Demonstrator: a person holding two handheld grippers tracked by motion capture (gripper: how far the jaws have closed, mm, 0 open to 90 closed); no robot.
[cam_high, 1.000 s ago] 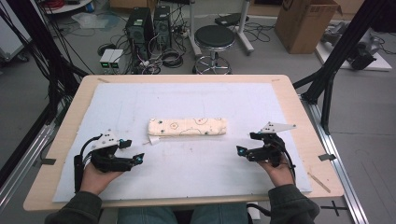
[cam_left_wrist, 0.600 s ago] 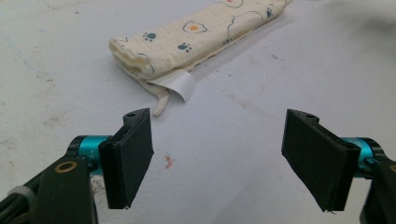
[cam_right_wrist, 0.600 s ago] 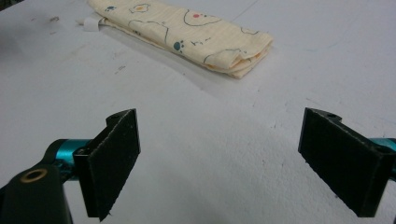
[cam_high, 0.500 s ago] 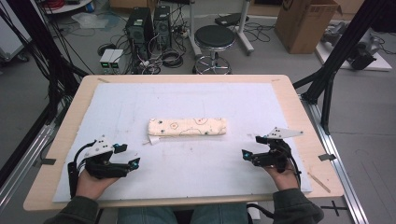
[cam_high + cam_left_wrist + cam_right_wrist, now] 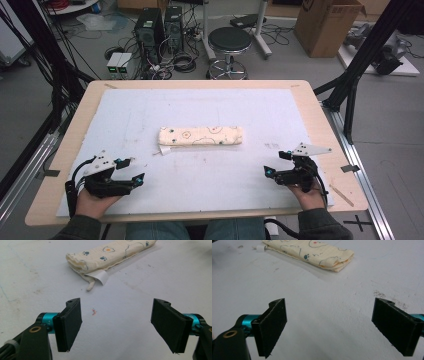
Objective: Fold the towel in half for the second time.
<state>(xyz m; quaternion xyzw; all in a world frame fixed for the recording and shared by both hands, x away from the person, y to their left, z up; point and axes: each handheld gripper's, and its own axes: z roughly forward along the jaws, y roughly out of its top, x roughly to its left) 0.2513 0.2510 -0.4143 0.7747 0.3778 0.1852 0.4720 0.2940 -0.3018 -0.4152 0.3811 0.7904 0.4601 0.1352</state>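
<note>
High view first: a folded cloth [image 5: 201,136] is seen in the middle of the white mat [image 5: 250,107] on the tabletop [image 5: 320,117]. The cloth is cream, with little paw prints and egg shapes printed on it. It is folded into a long, narrow bundle. A small white tag [image 5: 98,277] is seen sticking out from its left end.

The left gripper [image 5: 131,171] is held low at the near left of the mat, well apart from the cloth. The right gripper [image 5: 274,164] is held at the near right, also well apart from it. Nothing is touched by either one.

In the left gripper view, the jaws are spread wide and nothing is held between them. The tag end of the cloth is seen ahead of them. In the right gripper view, the jaws are spread wide too, and the other end of the cloth [image 5: 312,252] is seen farther off.

The fold looks finished, so this is judged to be a resting step, with both grippers kept back. If the cloth is to be handled next, a gripper would need to be moved forward to one end, and the jaws closed on the edge there.
</note>
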